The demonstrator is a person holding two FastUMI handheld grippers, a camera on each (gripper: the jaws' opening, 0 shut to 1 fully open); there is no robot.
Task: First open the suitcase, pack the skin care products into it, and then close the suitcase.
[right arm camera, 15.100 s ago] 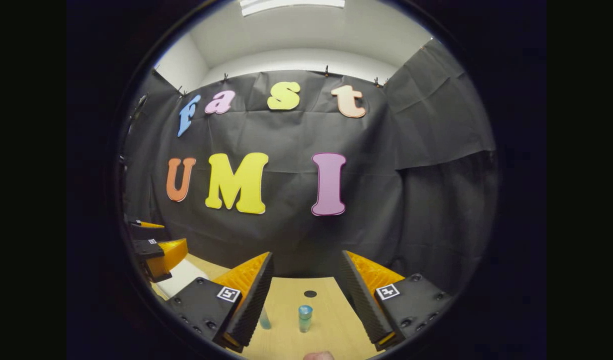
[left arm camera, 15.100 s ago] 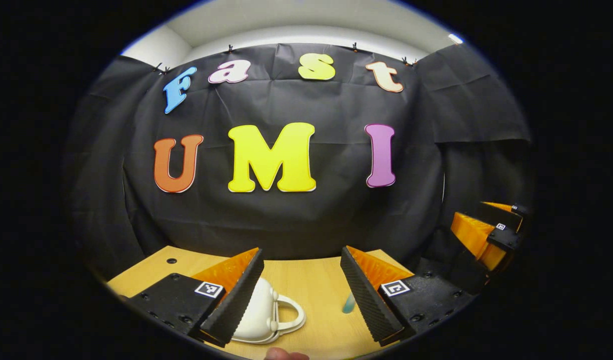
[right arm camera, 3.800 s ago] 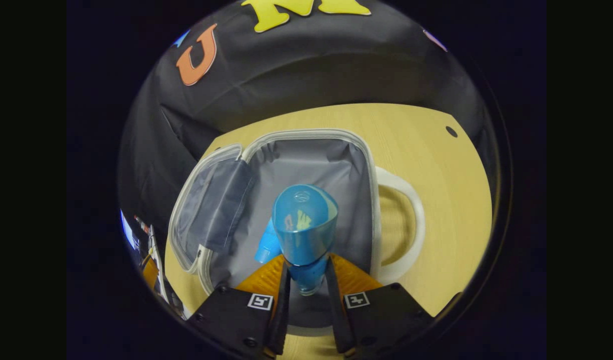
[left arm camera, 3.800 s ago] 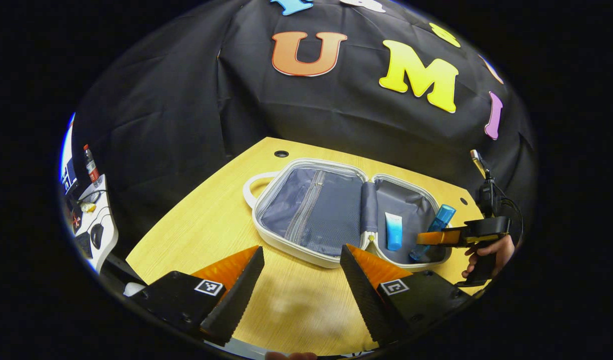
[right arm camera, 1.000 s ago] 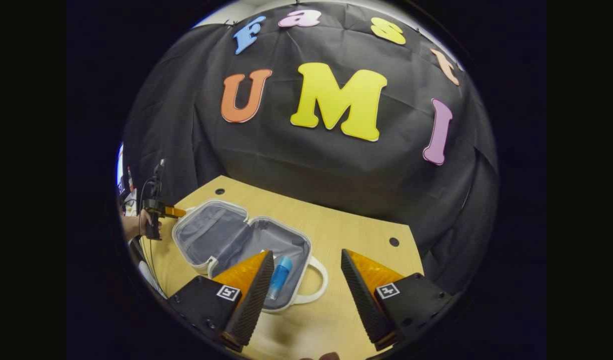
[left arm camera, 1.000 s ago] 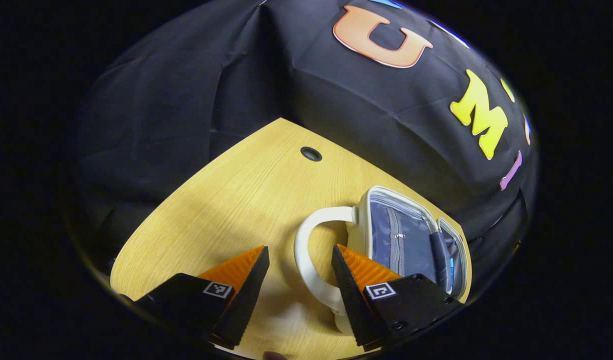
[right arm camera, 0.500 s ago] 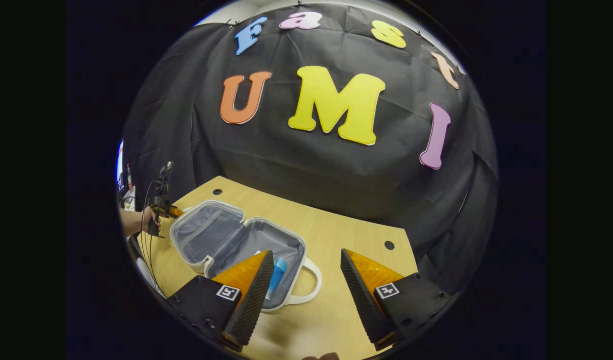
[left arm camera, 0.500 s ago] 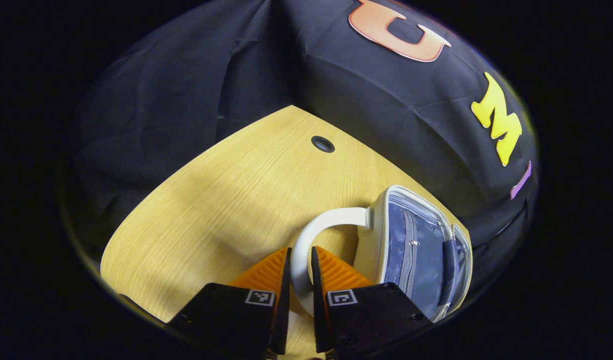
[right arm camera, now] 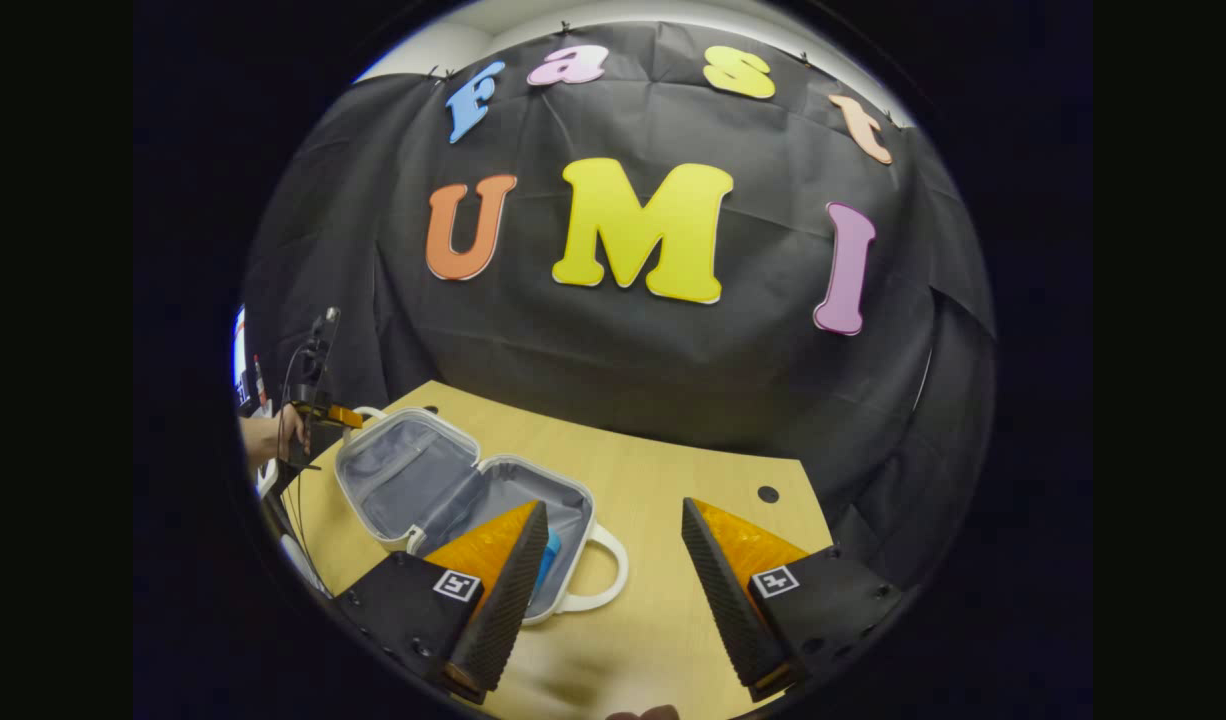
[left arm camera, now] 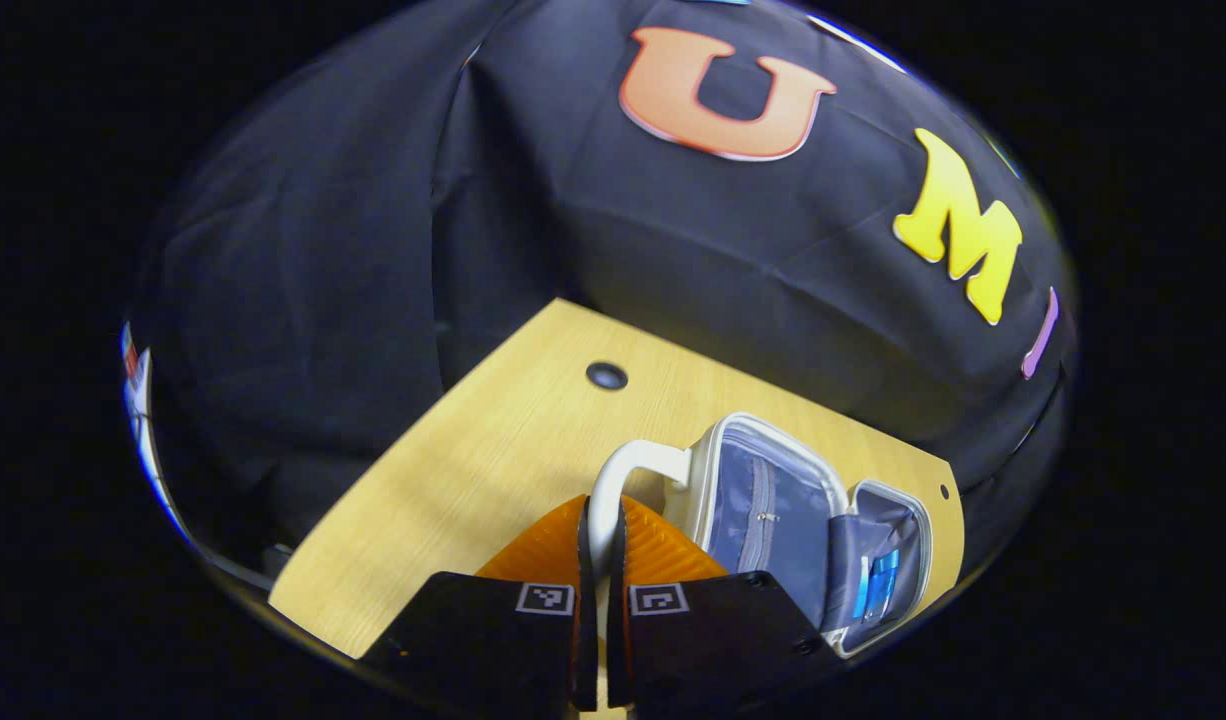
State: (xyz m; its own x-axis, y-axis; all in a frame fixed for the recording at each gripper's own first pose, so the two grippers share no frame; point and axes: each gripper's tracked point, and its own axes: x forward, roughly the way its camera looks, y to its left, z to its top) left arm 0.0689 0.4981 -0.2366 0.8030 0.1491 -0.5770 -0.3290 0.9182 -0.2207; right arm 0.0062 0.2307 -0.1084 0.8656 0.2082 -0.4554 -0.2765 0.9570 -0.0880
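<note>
Left tool pinching the lid handle of the open suitcase on the light wooden worktop [left arm camera: 453, 470].

The small white hard-shell suitcase with grey lining [left arm camera: 773, 500] lies open, its lid half tilted up; blue skin care bottles [left arm camera: 878, 580] lie inside. The left tool [left arm camera: 601, 560] is pressed together on the white loop handle [left arm camera: 613, 480]. The right tool [right arm camera: 605, 570] hovers spread above the worktop, beside the other handle [right arm camera: 603, 570].
</note>
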